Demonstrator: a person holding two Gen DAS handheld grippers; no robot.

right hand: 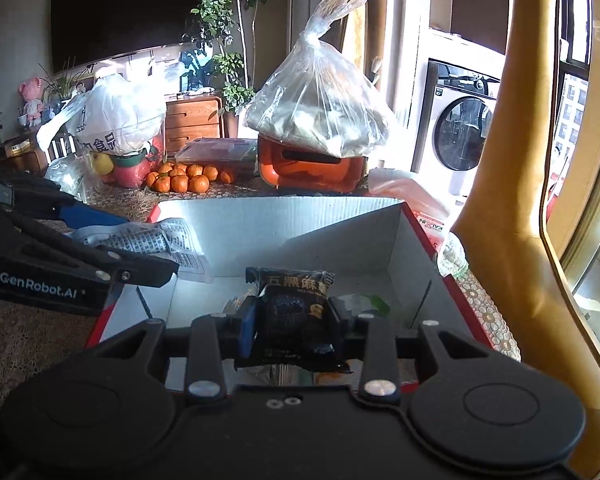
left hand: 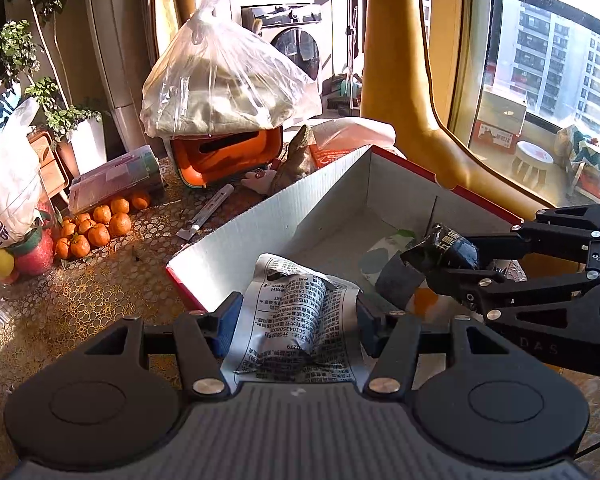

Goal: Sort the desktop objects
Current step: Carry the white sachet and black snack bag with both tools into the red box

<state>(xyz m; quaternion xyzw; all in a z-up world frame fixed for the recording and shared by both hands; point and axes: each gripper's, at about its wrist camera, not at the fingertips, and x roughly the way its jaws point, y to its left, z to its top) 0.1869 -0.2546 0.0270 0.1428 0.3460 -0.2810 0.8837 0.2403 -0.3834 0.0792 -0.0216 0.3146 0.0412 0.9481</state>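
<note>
Left wrist view: left gripper [left hand: 296,320] is clamped on a silver packet [left hand: 296,328] printed with black text, held over the near left corner of the open box [left hand: 268,216]. Right gripper [right hand: 292,320] is clamped on a black packet [right hand: 294,312] above the box's near edge. Wrappers [left hand: 384,256] lie on the box floor. Oranges [left hand: 96,228] sit by the table's [left hand: 112,292] far edge.

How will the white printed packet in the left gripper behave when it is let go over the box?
The white printed packet looks crumpled and floppy, its edges sagging past the left gripper, so it is probably light. It may cling to a pad or flutter. Held above the cardboard box, it should drop in without rolling.
</note>
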